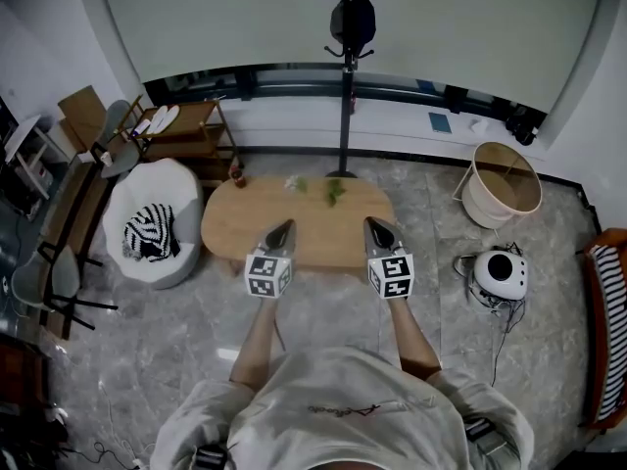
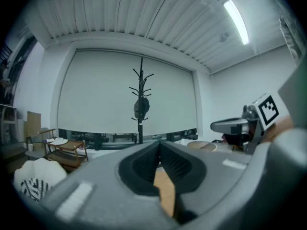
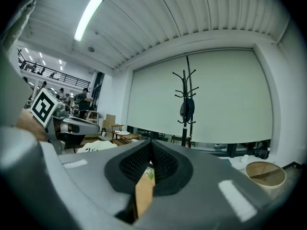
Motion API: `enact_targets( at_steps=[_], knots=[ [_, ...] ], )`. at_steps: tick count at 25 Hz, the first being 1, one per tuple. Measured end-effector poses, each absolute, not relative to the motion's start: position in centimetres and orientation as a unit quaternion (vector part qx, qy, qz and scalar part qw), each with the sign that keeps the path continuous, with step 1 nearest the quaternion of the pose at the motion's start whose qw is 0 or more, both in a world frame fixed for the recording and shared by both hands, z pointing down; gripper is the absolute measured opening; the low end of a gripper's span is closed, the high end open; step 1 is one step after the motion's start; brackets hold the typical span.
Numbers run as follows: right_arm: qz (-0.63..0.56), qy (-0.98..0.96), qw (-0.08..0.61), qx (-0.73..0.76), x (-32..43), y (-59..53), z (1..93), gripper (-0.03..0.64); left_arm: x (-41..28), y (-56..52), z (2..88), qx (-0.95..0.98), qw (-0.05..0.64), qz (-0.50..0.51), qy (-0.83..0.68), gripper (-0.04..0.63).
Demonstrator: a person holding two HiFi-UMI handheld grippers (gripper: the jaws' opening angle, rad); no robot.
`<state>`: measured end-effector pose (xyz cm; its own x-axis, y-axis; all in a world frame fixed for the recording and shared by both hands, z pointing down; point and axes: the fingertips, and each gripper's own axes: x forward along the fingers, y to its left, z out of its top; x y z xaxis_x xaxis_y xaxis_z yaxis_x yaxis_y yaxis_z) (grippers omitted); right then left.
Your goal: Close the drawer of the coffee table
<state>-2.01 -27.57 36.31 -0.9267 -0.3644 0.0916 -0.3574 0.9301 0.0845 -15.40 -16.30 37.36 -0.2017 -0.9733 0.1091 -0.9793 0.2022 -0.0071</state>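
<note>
The oval wooden coffee table (image 1: pixel 312 239) stands in front of me in the head view, and no drawer shows from above. My left gripper (image 1: pixel 286 225) hovers over the table's near left part, its jaws closed together with nothing in them. My right gripper (image 1: pixel 372 222) hangs over the near right part, also shut and empty. In the left gripper view the left gripper (image 2: pixel 159 143) has its tips meeting, with a strip of tabletop (image 2: pixel 165 190) below. In the right gripper view the right gripper (image 3: pixel 151 143) shows the same, with the tabletop (image 3: pixel 143 195) under it.
A small bottle (image 1: pixel 236 174) and little plants (image 1: pixel 335 192) sit on the table's far edge. A white beanbag (image 1: pixel 186 189) with a striped cushion (image 1: pixel 149 231) is at its left. A coat stand (image 1: pixel 346 67) rises behind it. A round basket (image 1: pixel 503 184) and a white device (image 1: pixel 501 273) lie at right.
</note>
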Motion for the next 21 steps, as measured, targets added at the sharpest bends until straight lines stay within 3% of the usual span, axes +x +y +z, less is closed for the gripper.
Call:
enact_targets(
  at_steps=[21],
  knots=[
    [-0.034, -0.979, 0.050, 0.196, 0.1, -27.5, 36.4, 0.003, -12.9, -16.8, 37.5, 0.644, 0.035, 0.054, -0.762, 0.000]
  ],
)
